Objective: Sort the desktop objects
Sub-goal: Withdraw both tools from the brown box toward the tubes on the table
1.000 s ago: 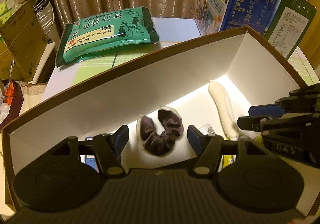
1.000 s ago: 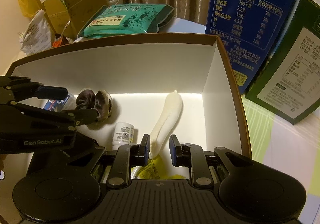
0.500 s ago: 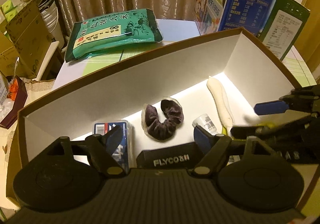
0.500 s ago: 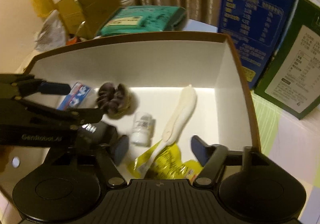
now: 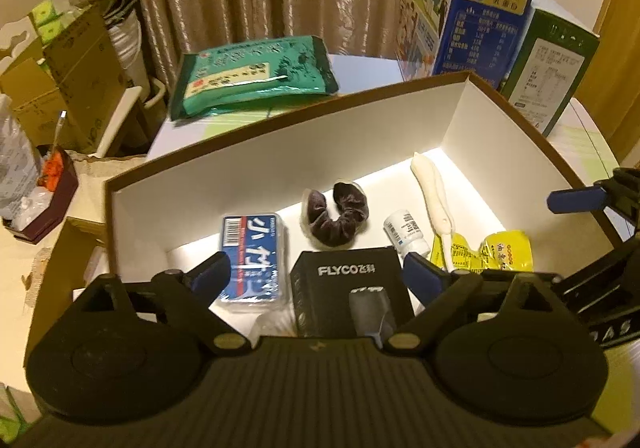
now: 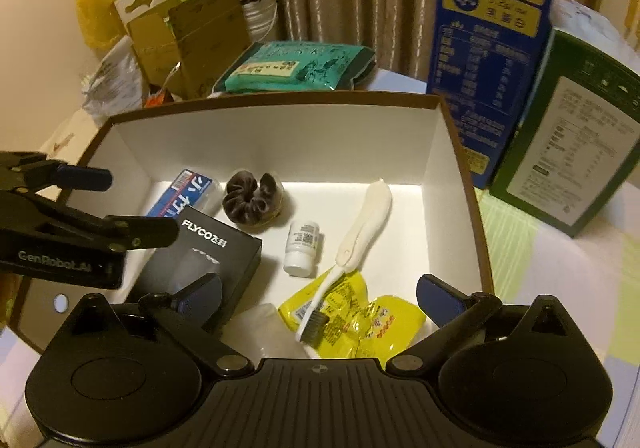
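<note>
A brown-rimmed white box (image 5: pixel 280 163) (image 6: pixel 280 139) holds a blue tissue pack (image 5: pixel 256 256) (image 6: pixel 184 195), a dark scrunchie (image 5: pixel 336 215) (image 6: pixel 252 199), a black FLYCO box (image 5: pixel 348 288) (image 6: pixel 204 252), a small white bottle (image 5: pixel 406 234) (image 6: pixel 302 244), a white toothbrush (image 5: pixel 434 199) (image 6: pixel 360 232) and a yellow packet (image 5: pixel 496 252) (image 6: pixel 356 316). My left gripper (image 5: pixel 316 276) is open and empty above the box's near side. My right gripper (image 6: pixel 318 292) is open and empty above the yellow packet.
A green rice bag (image 5: pixel 252 75) (image 6: pixel 296 65) lies behind the box. A tall blue milk carton (image 5: pixel 468 3) (image 6: pixel 492 47) and a green carton (image 5: pixel 548 63) (image 6: pixel 572 151) stand at the back right. Cardboard boxes (image 6: pixel 192 31) stand at the far left beside the table.
Both grippers have pulled back and up from the box. The right gripper opened wide. More of the box's contents now show.
</note>
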The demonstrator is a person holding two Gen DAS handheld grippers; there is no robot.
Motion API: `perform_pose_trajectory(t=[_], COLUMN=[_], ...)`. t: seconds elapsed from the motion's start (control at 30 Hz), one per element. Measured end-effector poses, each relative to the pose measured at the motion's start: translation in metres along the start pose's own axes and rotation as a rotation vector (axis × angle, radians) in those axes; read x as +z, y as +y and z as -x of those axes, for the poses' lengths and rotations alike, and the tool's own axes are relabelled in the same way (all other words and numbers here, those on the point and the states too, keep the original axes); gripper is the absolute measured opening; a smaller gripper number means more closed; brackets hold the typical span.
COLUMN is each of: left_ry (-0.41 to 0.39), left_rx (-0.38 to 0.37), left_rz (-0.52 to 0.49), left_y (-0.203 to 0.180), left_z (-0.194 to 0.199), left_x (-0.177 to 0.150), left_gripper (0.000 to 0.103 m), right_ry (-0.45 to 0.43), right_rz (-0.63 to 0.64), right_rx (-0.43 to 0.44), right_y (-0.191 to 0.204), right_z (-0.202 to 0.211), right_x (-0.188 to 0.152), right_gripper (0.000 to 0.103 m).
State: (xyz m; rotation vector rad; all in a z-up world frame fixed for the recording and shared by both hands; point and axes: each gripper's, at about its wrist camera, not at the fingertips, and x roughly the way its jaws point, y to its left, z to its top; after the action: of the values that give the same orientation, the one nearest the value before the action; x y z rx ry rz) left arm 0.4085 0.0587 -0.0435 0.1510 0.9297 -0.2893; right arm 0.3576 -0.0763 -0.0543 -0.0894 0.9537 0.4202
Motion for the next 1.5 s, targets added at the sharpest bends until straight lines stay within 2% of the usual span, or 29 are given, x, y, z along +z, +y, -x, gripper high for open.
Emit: perform_pose_trajectory(t=[0.2, 0.77, 1.23, 1.5], left_ry=[-0.024, -0.083, -0.083, -0.047], left_rx=[0.01, 0.05, 0.05, 0.053], left_rz=[0.036, 0.088, 0.108, 0.117], left_y=[0.005, 0.0, -0.022, -0.046], left_z=[0.027, 0.109, 0.151, 0.164], left_x=[-0.01, -0.06, -0.107, -0.136], left_gripper=[0.096, 0.096, 0.096, 0.096], right_ry=[-0.03, -0.115, -0.114, -0.09], right_rz=[-0.043, -0.135, -0.127, -0.093], right_rx=[-0.019, 0.008, 0.013, 0.03], right_y=[0.001, 0.015, 0.03, 0.031], right_z=[0.022, 0.089, 0.127, 0.144], right_x=[-0.01, -0.063, -0.115, -0.147], right_gripper=[0.101, 0.101, 0.101, 0.101])
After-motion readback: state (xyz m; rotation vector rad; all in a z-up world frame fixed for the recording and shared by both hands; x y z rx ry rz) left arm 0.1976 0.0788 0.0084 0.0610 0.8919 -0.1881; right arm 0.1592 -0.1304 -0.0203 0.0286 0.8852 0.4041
